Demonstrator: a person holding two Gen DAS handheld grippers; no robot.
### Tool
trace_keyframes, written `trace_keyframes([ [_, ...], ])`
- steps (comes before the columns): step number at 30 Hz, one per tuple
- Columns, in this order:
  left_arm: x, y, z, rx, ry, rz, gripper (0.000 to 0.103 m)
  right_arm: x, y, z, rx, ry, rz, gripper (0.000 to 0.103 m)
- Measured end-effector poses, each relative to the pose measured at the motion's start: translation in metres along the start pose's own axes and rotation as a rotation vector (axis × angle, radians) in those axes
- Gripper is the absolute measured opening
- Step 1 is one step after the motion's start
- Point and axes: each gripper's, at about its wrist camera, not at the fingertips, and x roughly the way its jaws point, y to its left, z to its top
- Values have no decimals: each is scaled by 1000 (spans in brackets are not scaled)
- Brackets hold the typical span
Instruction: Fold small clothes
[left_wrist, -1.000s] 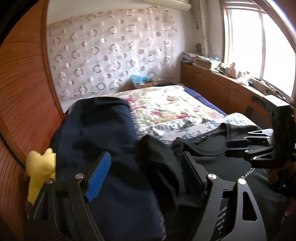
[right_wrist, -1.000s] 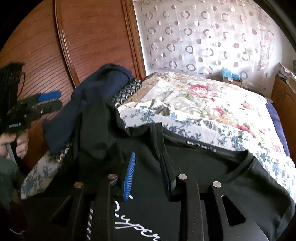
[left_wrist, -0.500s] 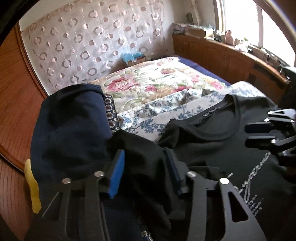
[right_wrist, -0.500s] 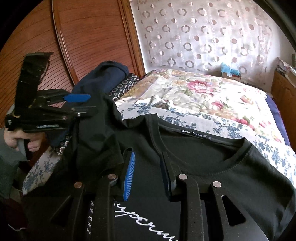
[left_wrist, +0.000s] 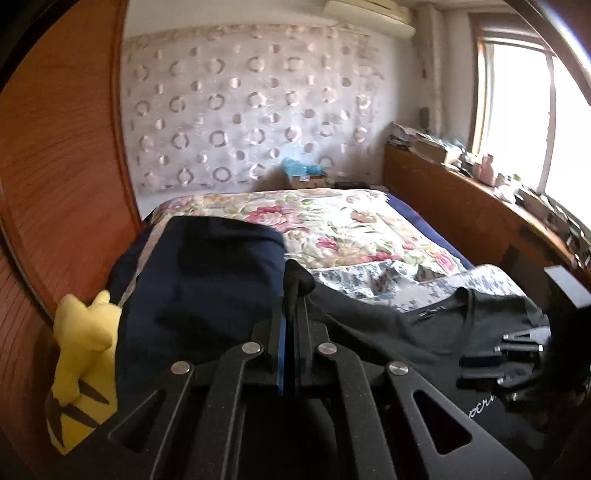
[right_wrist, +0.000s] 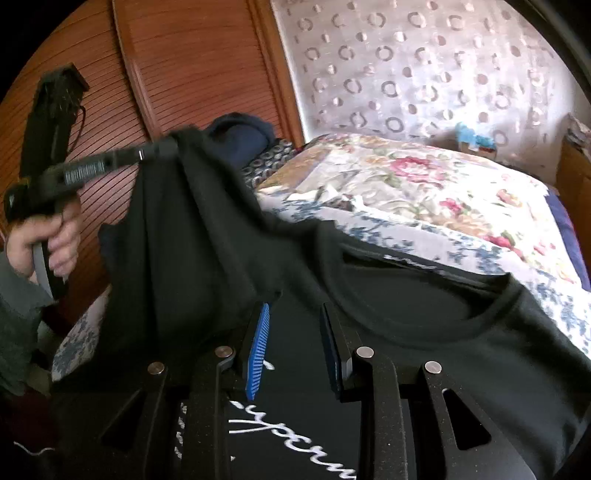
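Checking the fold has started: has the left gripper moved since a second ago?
Yes. In the right wrist view the left gripper, shut on the black T-shirt sleeve, has risen and shifted right against the wooden slatted panel, lifting the fabric.

Bed (left_wrist: 424, 236) — floral quilt (right_wrist: 424, 184), black T-shirt (right_wrist: 461, 350), navy garment (left_wrist: 207, 280)

Daylight glares through the window (left_wrist: 517, 122), edges bend fisheye-style, some motion blur.

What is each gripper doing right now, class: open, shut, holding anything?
Left gripper: shut on the sleeve of the black T-shirt.
Right gripper: open, holding nothing, poised over the shirt.
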Motion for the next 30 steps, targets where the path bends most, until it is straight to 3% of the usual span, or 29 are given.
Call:
trace_keyframes([
  [8, 19, 10, -17, -10, 56, 22, 4, 20, 7, 6, -13, 30, 81, 29],
  [20, 20, 15, -20, -14, 60, 16, 4, 60, 3, 22, 34, 86, 187, 29],
  [22, 20, 15, -20, -16, 60, 15, 4, 60, -2, 28, 35, 75, 193, 19],
  [23, 20, 15, -21, -17, 59, 13, 4, 58, -2, 32, 34, 64, 195, 7],
  [24, 20, 16, -19, -18, 58, 13, 4, 55, -4, 37, 35, 48, 200, 5],
  [30, 23, 15, -24, -29, 53, 5, 4, 26, -22, 76, -14, -96, 136, 2],
])
